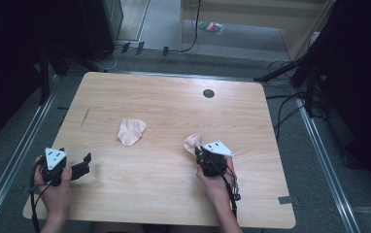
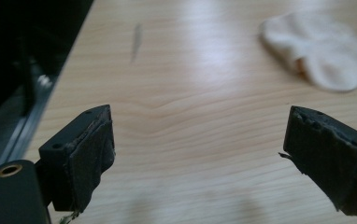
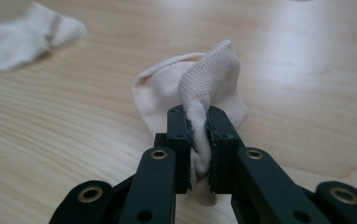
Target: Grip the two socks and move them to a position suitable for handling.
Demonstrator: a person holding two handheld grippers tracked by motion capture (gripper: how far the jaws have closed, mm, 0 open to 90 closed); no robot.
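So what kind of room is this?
Probably a lab or recording studio, not a home: the bare light wooden table stands on grey carpet among loose black cables and dark stands, and a person works two small pale socks with black hand-held tongs.
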